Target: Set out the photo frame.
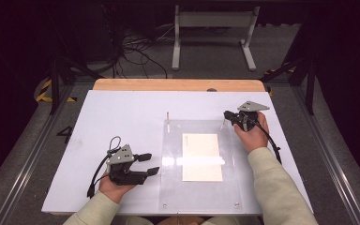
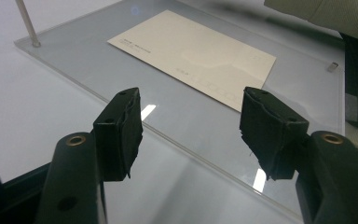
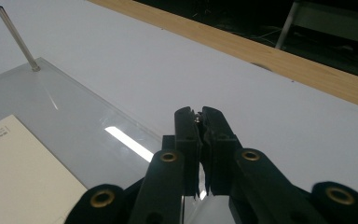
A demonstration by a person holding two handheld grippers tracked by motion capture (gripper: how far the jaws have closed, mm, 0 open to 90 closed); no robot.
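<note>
- The left hand [image 1: 114, 186] comes in from the bottom edge in a pale sleeve and holds the left gripper [image 1: 151, 164] low — its jaws point to the right and stand wide apart, with nothing between them.
- The right forearm reaches forward and the right hand [image 1: 252, 133] grips the right gripper [image 1: 227, 114], which points to the left.
- In the right gripper view the two black jaws are pressed together — something small and metallic shows at their tips.
</note>
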